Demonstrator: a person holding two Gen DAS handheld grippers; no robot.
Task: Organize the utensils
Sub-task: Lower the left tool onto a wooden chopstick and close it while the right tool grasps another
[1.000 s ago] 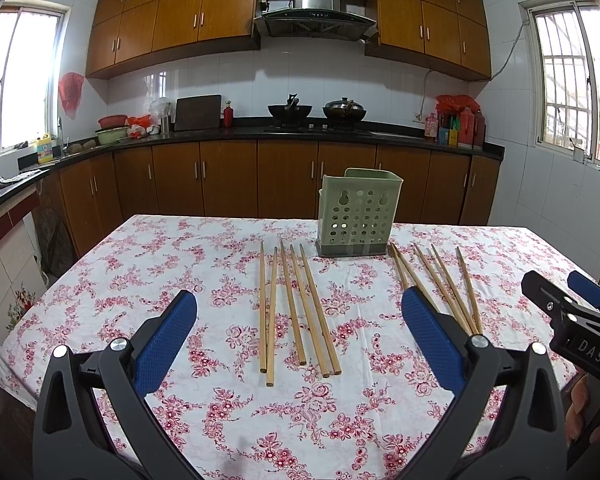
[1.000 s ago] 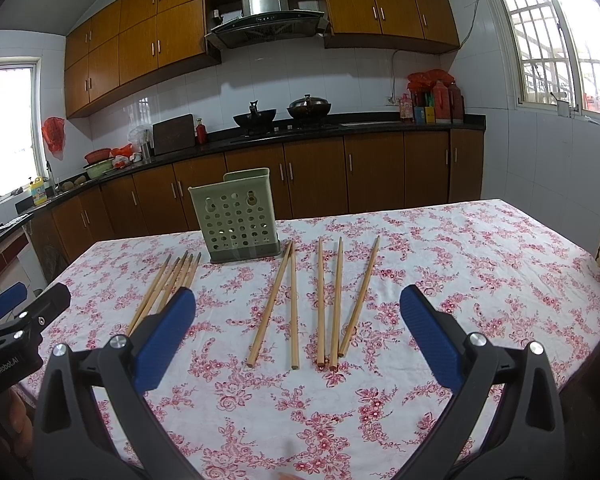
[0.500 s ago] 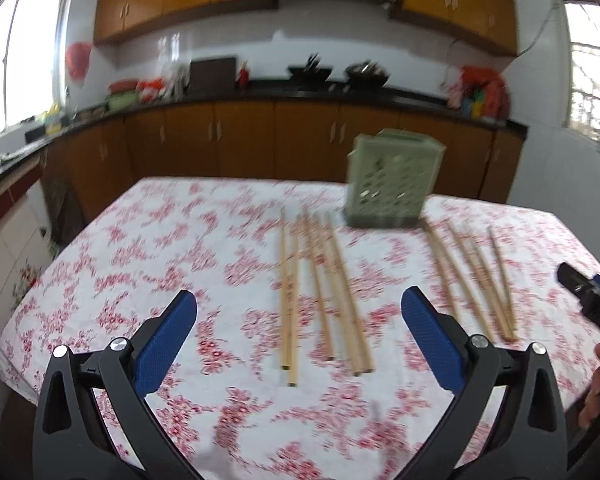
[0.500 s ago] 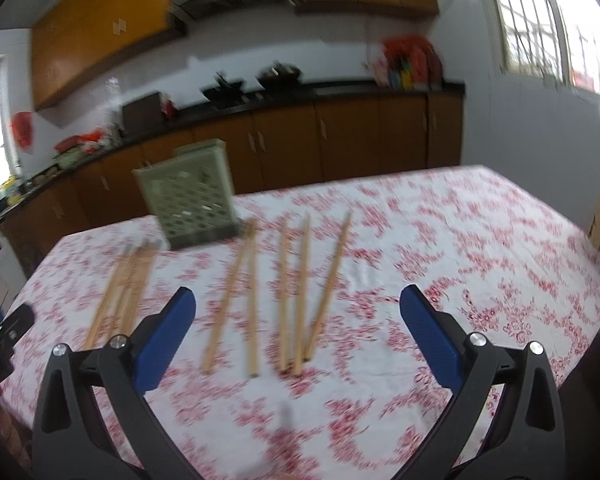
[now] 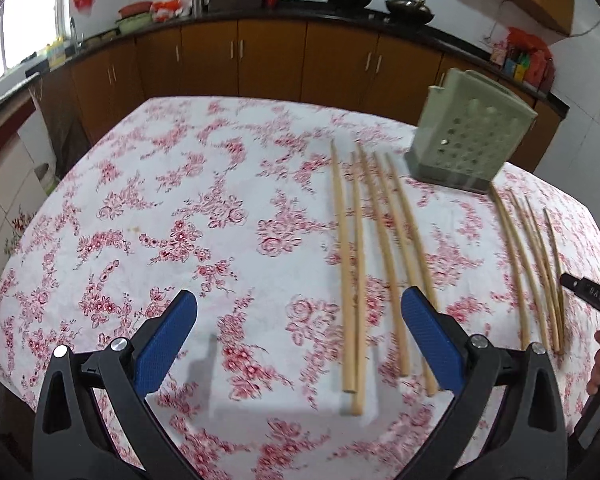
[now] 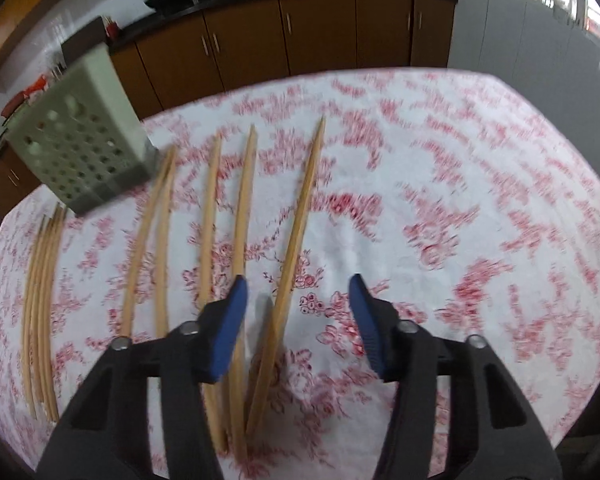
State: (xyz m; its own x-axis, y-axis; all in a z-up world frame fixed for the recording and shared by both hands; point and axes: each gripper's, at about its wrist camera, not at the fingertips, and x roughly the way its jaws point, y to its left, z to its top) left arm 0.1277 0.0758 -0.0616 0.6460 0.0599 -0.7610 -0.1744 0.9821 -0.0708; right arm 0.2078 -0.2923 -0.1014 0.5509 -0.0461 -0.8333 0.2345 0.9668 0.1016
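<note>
The right gripper (image 6: 298,308) hangs over the floral tablecloth (image 6: 440,200) with its jaws just narrowed yet apart, pressing nothing; one chopstick (image 6: 296,236) lies below the gap. The left gripper (image 5: 300,334) gapes wide, empty, above the near ends of five chopsticks (image 5: 374,256). The green perforated holder (image 5: 466,146) stands upright just beyond both chopstick groups' far tips.
</note>
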